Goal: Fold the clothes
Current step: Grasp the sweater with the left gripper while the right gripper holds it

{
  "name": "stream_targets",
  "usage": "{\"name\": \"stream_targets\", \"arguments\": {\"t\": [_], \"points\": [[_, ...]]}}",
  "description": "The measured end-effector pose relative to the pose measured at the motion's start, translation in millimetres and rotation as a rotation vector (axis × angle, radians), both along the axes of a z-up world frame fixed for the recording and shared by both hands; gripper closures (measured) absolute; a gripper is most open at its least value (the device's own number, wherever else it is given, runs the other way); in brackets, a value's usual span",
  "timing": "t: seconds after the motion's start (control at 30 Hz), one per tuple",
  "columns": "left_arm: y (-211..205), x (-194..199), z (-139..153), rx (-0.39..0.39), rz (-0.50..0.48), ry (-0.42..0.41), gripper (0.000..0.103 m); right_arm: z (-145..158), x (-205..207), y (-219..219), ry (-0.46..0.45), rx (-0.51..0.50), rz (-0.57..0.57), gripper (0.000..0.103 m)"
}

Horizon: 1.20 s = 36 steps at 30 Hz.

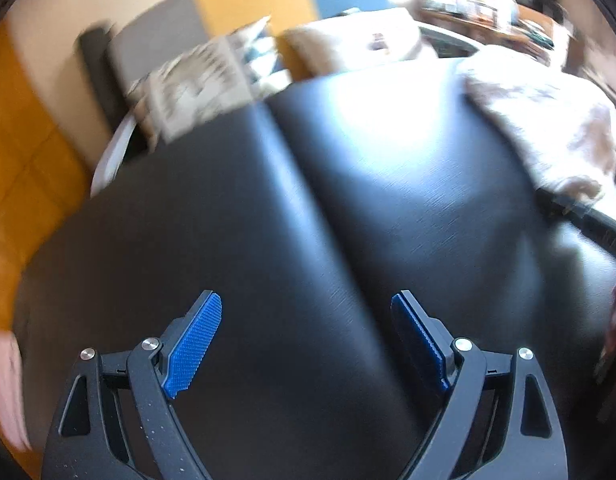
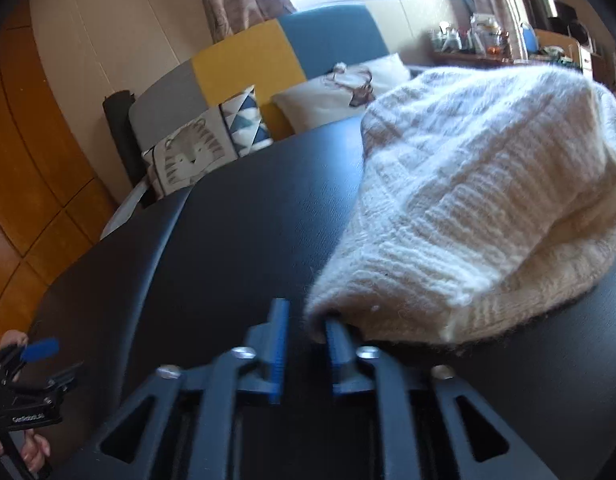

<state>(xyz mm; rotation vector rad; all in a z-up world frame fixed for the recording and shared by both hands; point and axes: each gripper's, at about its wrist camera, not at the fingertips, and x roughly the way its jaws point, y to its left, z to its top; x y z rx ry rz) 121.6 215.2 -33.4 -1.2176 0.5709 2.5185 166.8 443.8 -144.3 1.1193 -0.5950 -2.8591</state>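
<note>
The cream knit sweater (image 2: 480, 200) lies heaped on the black table (image 2: 236, 248), just ahead-right of the part-open, empty right gripper (image 2: 306, 344), its near corner draped over one finger; the wide-open, empty left gripper (image 1: 306, 344) is farther off.

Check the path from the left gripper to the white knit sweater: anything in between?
Nothing visible. Bare black table lies between the open left gripper and the white knit sweater, off to its right. The right gripper is at the sweater's edge.
</note>
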Motion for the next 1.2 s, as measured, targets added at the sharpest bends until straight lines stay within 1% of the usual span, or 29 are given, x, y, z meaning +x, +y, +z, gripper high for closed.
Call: {"name": "stream_targets", "arguments": {"t": [0.07, 0.1, 0.13, 0.2, 0.23, 0.3, 0.37, 0.4, 0.43, 0.47, 0.5, 0.53, 0.6, 0.67, 0.73, 0.77, 0.8, 0.83, 0.87, 0.9, 0.93, 0.97, 1.0, 1.1, 1.17, 1.2], "points": [[30.9, 3.9, 15.0, -0.015, -0.093, 0.039, 0.013, 2.7, 10.2, 7.1, 0.018, -0.013, -0.046, 0.076], [47.7, 7.8, 19.8, -0.03, -0.139, 0.065, 0.013, 5.8, 20.1, 17.6, 0.05, -0.038, -0.103, 0.076], [64.4, 11.8, 24.7, -0.045, -0.185, 0.091, 0.013, 10.0, 34.2, 33.7, 0.099, -0.078, -0.19, 0.076], [97.9, 19.7, 34.5, -0.074, -0.278, 0.143, 0.013, 14.4, 57.4, 65.8, 0.155, -0.133, -0.365, 0.075], [115.6, 23.4, 38.6, -0.091, -0.323, 0.168, 0.013, 15.3, 66.1, 82.4, 0.16, -0.137, -0.451, 0.075], [155.1, 26.7, 34.1, -0.131, -0.403, 0.179, 0.013, 14.5, 73.9, 110.4, 0.122, -0.087, -0.57, 0.075], [188.8, 30.4, 25.6, -0.161, -0.466, 0.163, 0.013, 6.5, 71.2, 131.1, 0.034, -0.031, -0.617, 0.075], [206.7, 29.9, 20.4, -0.171, -0.489, 0.152, 0.013, 0.8, 70.3, 139.0, 0.002, -0.036, -0.63, 0.075], [226.2, 29.1, 12.9, -0.177, -0.506, 0.135, 0.013, -5.9, 70.9, 148.4, -0.013, -0.069, -0.642, 0.075], [240.5, 31.5, 7.2, -0.187, -0.518, 0.13, 0.013, -11.1, 73.2, 156.4, 0.003, -0.113, -0.643, 0.075], [255.6, 33.3, 2.0, -0.198, -0.527, 0.138, 0.013, -13.2, 75.7, 160.7, 0.032, -0.133, -0.645, 0.075], [273.7, 32.9, -5.4, -0.216, -0.534, 0.153, 0.013, -14.5, 76.0, 162.3, 0.039, -0.127, -0.65, 0.075], [292.3, 34.9, -17.8, -0.248, -0.544, 0.169, 0.013, -18.1, 74.7, 163.2, 0.054, -0.12, -0.658, 0.074], [303.4, 32.2, -28.6, -0.269, -0.543, 0.186, 0.013, -18.8, 71.8, 161.1, 0.057, -0.102, -0.665, 0.073], [304.1, 35.4, -36.3, -0.261, -0.547, 0.2, 0.013, -19.1, 68.2, 157.0, 0.057, -0.075, -0.672, 0.072], [300.6, 34.4, -38.1, -0.238, -0.55, 0.196, 0.013, -18.4, 67.1, 155.3, 0.067, -0.069, -0.671, 0.072], [294.9, 32.8, -37.5, -0.204, -0.548, 0.176, 0.014, -16.7, 67.4, 155.3, 0.102, -0.081, -0.656, 0.072], [289.3, 30.9, -36.9, -0.169, -0.546, 0.156, 0.018, -14.0, 69.2, 157.6, 0.147, -0.099, -0.636, 0.072], [284.6, 28.0, -35.8, -0.134, -0.547, 0.129, 0.025, -10.7, 71.6, 158.3, 0.197, -0.11, -0.616, 0.072], [280.2, 25.1, -34.8, -0.101, -0.546, 0.102, 0.042, -8.6, 72.7, 158.0, 0.231, -0.109, -0.607, 0.072], [276.9, 23.3, -34.2, -0.08, -0.542, 0.08, 0.063, -8.4, 73.6, 158.8, 0.253, -0.106, -0.601, 0.072], [271.8, 24.4, -34.1, -0.073, -0.543, 0.073, 0.07, -9.5, 72.8, 159.5, 0.255, -0.108, -0.601, 0.07], [267.1, 26.6, -34.1, -0.071, -0.54, 0.071, 0.071, -12.3, 69.8, 160.8, 0.24, -0.115, -0.606, 0.067], [255.4, 31.5, -31.8, -0.033, -0.529, 0.038, 0.069, -22.1, 68.9, 176.8, 0.192, -0.173, -0.63, 0.066], [250.5, 30.4, -29.8, -0.01, -0.511, 0.023, 0.067, -25.5, 80.4, 180.3, 0.179, -0.211, -0.649, 0.066], [248.9, 29.0, -29.1, -0.001, -0.503, 0.017, 0.067, -25.2, 81.2, 179.9, 0.185, -0.21, -0.649, 0.066]]}}
